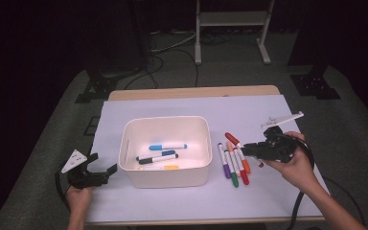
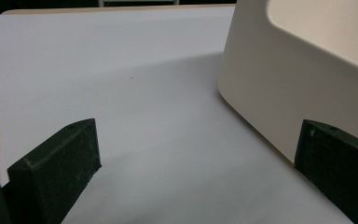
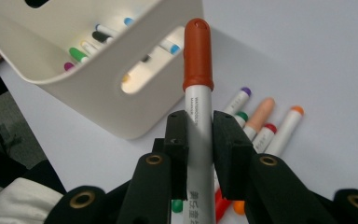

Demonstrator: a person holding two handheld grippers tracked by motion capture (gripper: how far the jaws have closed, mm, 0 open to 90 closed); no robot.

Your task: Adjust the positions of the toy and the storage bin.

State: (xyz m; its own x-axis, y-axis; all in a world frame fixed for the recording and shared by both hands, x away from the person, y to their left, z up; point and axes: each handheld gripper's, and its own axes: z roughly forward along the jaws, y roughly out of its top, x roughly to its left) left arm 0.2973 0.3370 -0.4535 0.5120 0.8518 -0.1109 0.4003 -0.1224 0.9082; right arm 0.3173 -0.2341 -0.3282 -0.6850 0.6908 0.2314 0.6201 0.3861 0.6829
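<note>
Red-capped and white-bodied, the marker (image 3: 198,93) sits clenched between the pads of the right claw (image 3: 199,140), gripped at mid-barrel with the cap pointing away from the hand. In the high view that claw (image 1: 258,148) hangs at about three o'clock from the cream bin (image 1: 164,178), above the loose markers (image 1: 235,163) lying side by side on the white sheet (image 1: 249,108) that covers the desk. Several markers, among them a blue-capped and a black-capped one, already lie on the bin's floor.

The step in hand looks like carrying this marker over the bin's near wall and dropping it in. To do it well, I would keep the grip firm until the cap has cleared the rim, since the long front end could catch the wall and swing in the pads. Bring the barrel roughly level and low over the bin's floor before letting go, so it does not bounce out.

The left claw (image 1: 98,173) rests at nine o'clock from the bin, its jaws spread and holding nothing, one jaw just beside the bin's wall (image 2: 279,93); from there it could steady the bin if the drop nudges it.
</note>
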